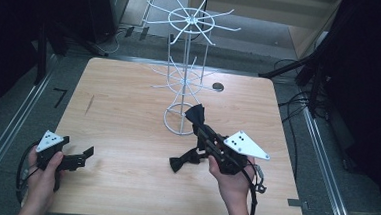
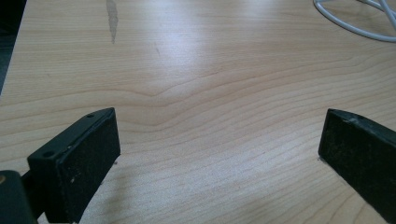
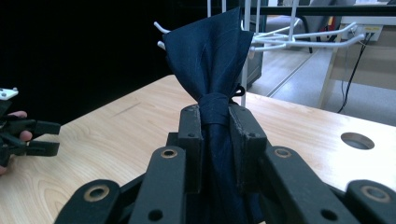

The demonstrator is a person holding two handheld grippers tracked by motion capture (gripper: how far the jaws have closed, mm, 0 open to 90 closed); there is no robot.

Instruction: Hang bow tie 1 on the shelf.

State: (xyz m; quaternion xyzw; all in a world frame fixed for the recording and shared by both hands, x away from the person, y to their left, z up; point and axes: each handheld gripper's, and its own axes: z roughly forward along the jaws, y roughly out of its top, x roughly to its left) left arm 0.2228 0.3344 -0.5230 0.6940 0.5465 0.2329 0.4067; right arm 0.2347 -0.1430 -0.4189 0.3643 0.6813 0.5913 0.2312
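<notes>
- Step in hand, as I judge it: carry the dark navy fabric bow tie (image 3: 211, 70) to the white wire display rack with radiating hook arms (image 1: 187, 62) and hang it on an arm.
- My right gripper (image 1: 203, 129) has its jaws closed tight on the tie's centre knot; in the right gripper view one wing fans upright above the jaws, the rest hangs below between them.
- In the high view the lower wing trails down and seems to touch the light wooden table (image 1: 127, 128), just in front of the rack's round base ring.
- To do it well: lift first so the trailing wing clears the table, keep the knot pinched, and approach an arm from its free tip so the strap or loop can slide on. I cannot make out the strap clearly; a small dark loop shows beside the knot.
- Risk: bumping the light rack could tip it.
- My left gripper (image 1: 78, 156) rests low near the table's left front, jaws wide apart, holding nothing, well apart from the tie.
</notes>
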